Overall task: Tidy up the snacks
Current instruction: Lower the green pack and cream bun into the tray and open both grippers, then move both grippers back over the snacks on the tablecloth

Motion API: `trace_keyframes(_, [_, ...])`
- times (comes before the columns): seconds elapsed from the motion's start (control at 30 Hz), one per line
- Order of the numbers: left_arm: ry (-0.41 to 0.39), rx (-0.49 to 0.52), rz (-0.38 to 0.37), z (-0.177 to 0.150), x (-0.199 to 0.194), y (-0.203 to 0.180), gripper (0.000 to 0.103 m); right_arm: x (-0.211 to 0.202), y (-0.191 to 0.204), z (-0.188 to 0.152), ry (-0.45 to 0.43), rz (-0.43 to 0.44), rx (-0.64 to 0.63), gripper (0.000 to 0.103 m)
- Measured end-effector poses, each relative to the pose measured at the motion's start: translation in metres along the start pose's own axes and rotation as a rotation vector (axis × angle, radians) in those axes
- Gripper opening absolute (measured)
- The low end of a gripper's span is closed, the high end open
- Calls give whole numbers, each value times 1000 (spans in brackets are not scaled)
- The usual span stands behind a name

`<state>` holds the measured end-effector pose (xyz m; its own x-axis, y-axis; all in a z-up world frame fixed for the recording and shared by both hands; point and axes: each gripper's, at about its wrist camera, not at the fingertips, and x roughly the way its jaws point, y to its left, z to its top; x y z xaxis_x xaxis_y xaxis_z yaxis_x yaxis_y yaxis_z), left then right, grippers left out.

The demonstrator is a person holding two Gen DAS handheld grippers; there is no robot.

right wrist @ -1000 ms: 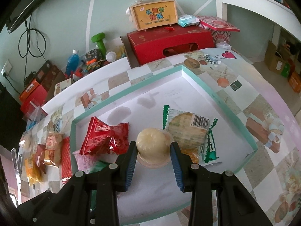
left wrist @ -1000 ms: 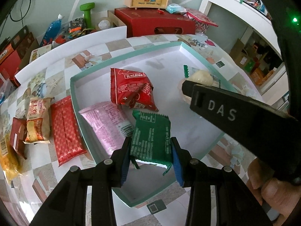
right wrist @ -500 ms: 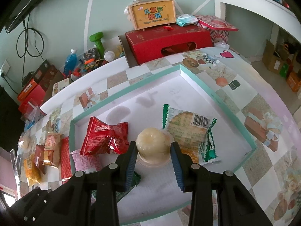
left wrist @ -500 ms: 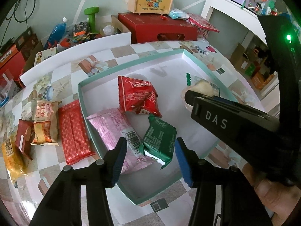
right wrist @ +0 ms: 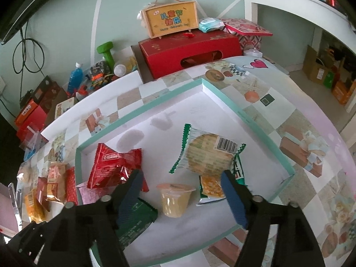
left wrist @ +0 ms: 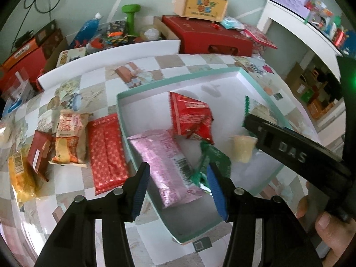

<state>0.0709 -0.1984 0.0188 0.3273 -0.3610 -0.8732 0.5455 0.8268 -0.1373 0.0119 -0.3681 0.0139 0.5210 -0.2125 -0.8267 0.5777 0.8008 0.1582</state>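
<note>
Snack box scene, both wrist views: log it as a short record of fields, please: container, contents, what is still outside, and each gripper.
container: teal-rimmed box, open, on the patterned table
inside box: red packet, pink packet, green packet, pudding cup, biscuit packet
outside box: red patterned packet, orange-and-white packet, yellow packet, small dark red packet
left gripper: open, empty, above the pink packet
right gripper: jaws opening, pads off the pudding cup between them

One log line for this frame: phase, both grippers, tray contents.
phase: release | left gripper: open, empty | right gripper: opening around jelly cup, no contact | tray: five snacks
</note>
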Motion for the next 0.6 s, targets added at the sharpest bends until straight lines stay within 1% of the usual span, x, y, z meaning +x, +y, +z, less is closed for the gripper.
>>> trace_keyframes(0.1, [-4, -38, 2, 2, 0, 11, 54, 0, -1, 0, -4, -16, -2, 92])
trace_keyframes(0.2, [-10, -70, 4, 4, 0, 20, 54, 0, -1, 0, -6, -24, -8, 98])
trace_keyframes(0.23, [-12, -85, 8, 4, 0, 24, 57, 0, 0, 0, -6, -24, -11, 100])
trace_keyframes(0.27, [-13, -94, 11, 5, -1, 26, 63, 0, 0, 0, -7, -25, -14, 101])
trace_keyframes(0.3, [-16, -105, 11, 5, -1, 29, 77, 0, 1, 0, -7, -26, -17, 103])
trace_keyframes(0.33, [-23, -118, 14, 6, -2, 33, 81, 0, 2, 0, -8, -28, -21, 103])
trace_keyframes(0.47, [-51, -158, 27, 7, -6, 43, 81, 1, 4, -1, -6, -32, -34, 103])
trace_keyframes(0.5, [-57, -165, 32, 8, -6, 45, 84, 2, 5, -1, -3, -32, -35, 103])
trace_keyframes(0.53, [-64, -170, 40, 8, -6, 47, 94, 2, 5, -1, -2, -32, -35, 103])
trace_keyframes(0.6, [-86, -185, 71, 8, -8, 51, 102, 2, 6, -1, -4, -31, -40, 103])
